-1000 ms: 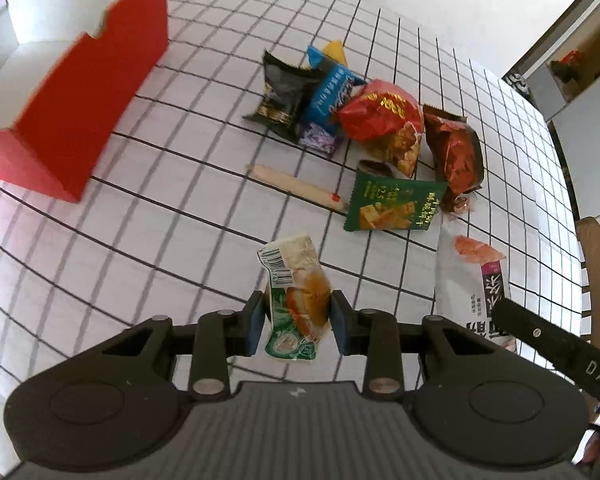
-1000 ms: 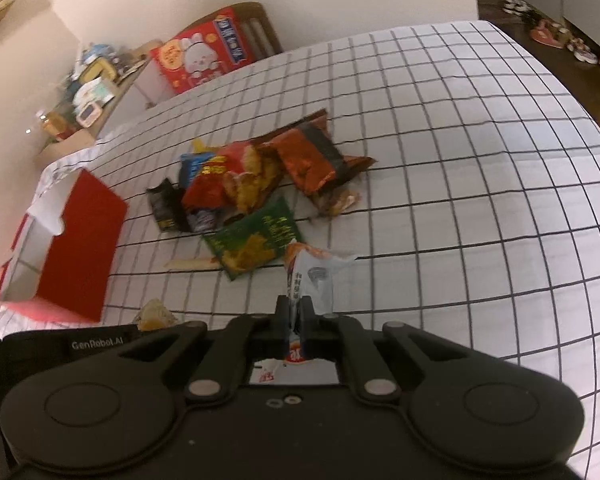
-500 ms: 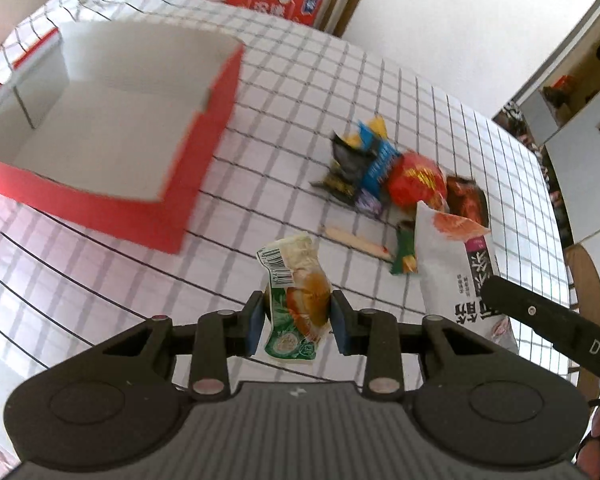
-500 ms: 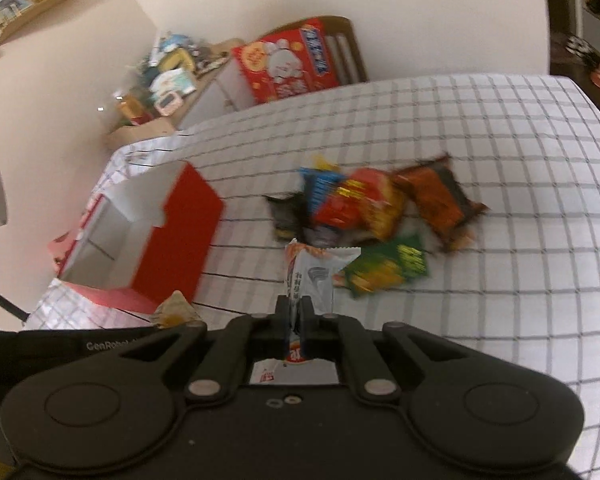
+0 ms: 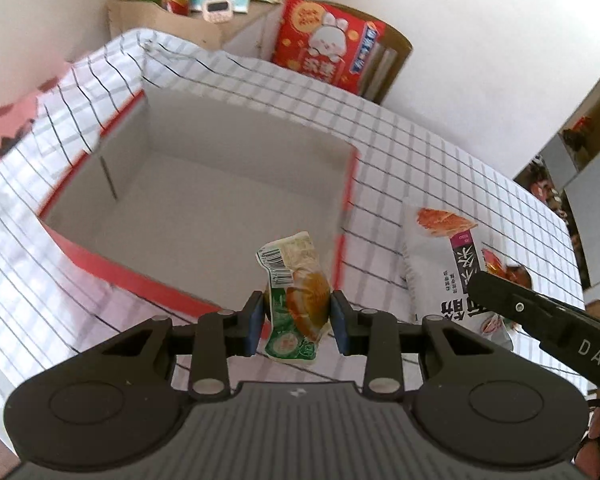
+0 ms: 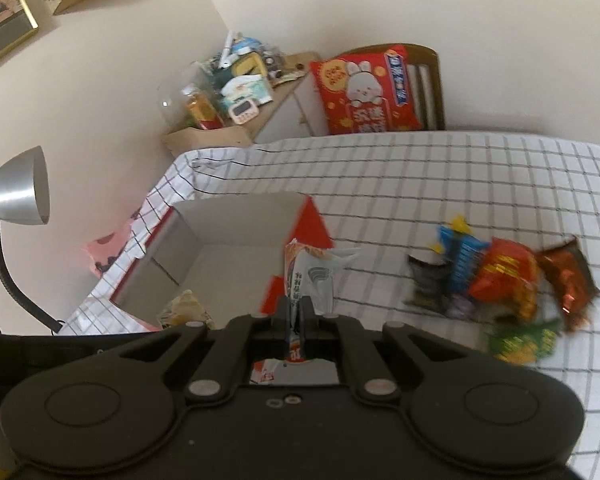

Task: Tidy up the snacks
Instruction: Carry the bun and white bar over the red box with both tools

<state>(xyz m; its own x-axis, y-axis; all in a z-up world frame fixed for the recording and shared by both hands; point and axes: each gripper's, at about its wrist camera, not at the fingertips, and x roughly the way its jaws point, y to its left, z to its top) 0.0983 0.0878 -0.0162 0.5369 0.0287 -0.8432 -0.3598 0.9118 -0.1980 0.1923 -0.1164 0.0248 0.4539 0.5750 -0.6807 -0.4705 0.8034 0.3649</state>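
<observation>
My left gripper [image 5: 297, 320] is shut on a small green and orange snack packet [image 5: 296, 296] and holds it above the near right corner of the open red box [image 5: 140, 276], whose white inside shows nothing in it. My right gripper [image 6: 299, 312] is shut on the edge of a white snack bag [image 6: 312, 276], which also shows in the left wrist view [image 5: 448, 264] beside the box's right wall. The box shows in the right wrist view [image 6: 236, 224] just ahead and left of the bag. The left packet peeks out there too [image 6: 186, 308].
A pile of several snack packets [image 6: 496, 276] lies on the checked tablecloth [image 6: 420, 184] to the right. A big red snack bag [image 5: 328, 44] leans on a chair beyond the table. A cluttered side cabinet [image 6: 236, 92] and a silver lamp [image 6: 16, 188] stand to the left.
Both grippers have swung left from the snack pile toward the red box, still holding their packets. The box now fills the left wrist view.
</observation>
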